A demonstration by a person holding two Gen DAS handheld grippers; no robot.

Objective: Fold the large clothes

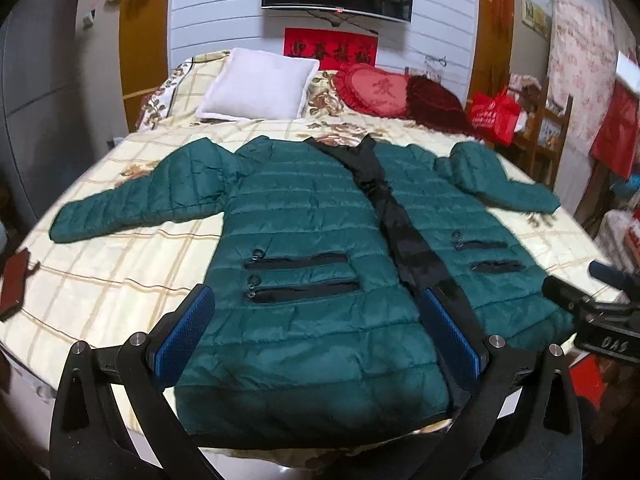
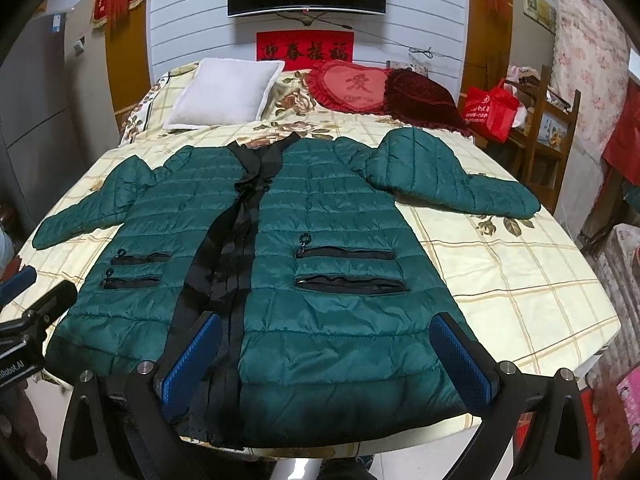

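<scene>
1. Here's the green quilted puffer coat [image 1: 304,216], spread flat and front-up on the bed [image 1: 120,280], with horizontal stitched channels, a slightly crinkled sheen, a black placket [image 1: 400,224] down the centre and sleeves flung out both ways.
2. Four black zip pockets [image 2: 348,256], slit-shaped, each with a ring pull.
3. Left gripper [image 1: 316,336], near hem: jaws released, wide apart, ribbed blue pads [image 1: 184,332] above the fabric, holding nothing.
4. Right gripper [image 2: 328,360]: likewise spread open and empty.
5. Bedsheet cream, checked, with printed roses.
6. Far end: a white square pillow [image 1: 260,84], a frilled red heart cushion [image 2: 352,84].
</scene>
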